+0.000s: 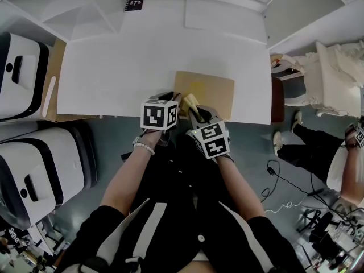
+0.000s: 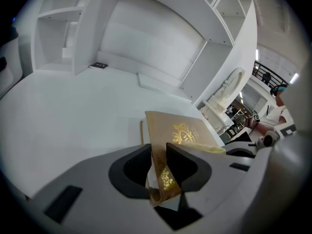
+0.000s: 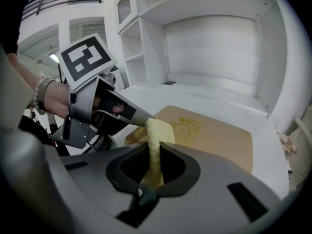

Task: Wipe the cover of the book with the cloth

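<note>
Book: the tan book (image 1: 210, 92) with a gold crest on its cover lies on the white table (image 1: 131, 67), its near side at the table's front edge, right in front of you.
Left gripper: your left gripper (image 2: 158, 152) is clamped on the book's near edge; both dark pads press on a strip of it that carries gold print.
Left grip spot: it sits at the book's near-left corner, and the rest of the cover stretches away from the jaws across the table.
Cloth: the yellow cloth (image 3: 157, 135) is a narrow folded wad, standing up out of your right jaws.
Right gripper: your right gripper (image 3: 155, 155) is closed on the cloth, with the wad pinched between the pads and its end poking out past the tips.
Cloth position: its free end hangs over the near-left part of the book, just beside your left gripper's fingers; you cannot tell whether it touches the cover.
Grippers together: the two marker cubes sit side by side at the table's front edge, left one to the left.
Cover: most of it lies bare, with the crest in plain sight.
Back of table: a small black card (image 1: 135, 3) lies by the white shelves (image 1: 85, 4), well apart from the book.
</note>
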Demonstrator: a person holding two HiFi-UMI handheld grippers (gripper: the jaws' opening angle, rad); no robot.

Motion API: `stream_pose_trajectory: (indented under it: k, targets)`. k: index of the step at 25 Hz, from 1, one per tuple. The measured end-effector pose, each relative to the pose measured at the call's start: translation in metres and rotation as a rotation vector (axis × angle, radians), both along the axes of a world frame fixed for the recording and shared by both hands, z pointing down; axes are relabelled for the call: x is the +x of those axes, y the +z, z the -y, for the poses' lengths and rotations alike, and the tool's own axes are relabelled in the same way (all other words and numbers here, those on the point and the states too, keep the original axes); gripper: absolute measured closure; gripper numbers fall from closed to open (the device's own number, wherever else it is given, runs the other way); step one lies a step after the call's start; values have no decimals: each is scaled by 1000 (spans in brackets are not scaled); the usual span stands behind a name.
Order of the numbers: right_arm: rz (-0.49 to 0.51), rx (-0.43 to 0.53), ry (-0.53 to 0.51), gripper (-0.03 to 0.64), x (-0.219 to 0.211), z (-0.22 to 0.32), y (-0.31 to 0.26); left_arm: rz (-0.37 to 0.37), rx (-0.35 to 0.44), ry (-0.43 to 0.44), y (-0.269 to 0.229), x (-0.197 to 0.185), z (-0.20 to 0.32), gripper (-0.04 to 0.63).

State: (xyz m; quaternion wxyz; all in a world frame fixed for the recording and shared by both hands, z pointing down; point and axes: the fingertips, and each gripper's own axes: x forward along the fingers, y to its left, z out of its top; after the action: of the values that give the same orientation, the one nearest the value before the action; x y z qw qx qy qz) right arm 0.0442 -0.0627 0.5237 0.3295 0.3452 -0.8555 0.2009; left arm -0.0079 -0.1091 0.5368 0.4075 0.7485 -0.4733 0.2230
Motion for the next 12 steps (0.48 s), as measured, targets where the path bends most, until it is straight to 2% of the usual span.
stream_pose_trajectory:
  k: [4,12]
  targets:
    - [3,4,-26,580,-10,-4,1,1,-1,7,-1,1,0,499]
    - [4,9,-24,580,-1,-6,-1,-5,-7,27,0,-1,-1,499]
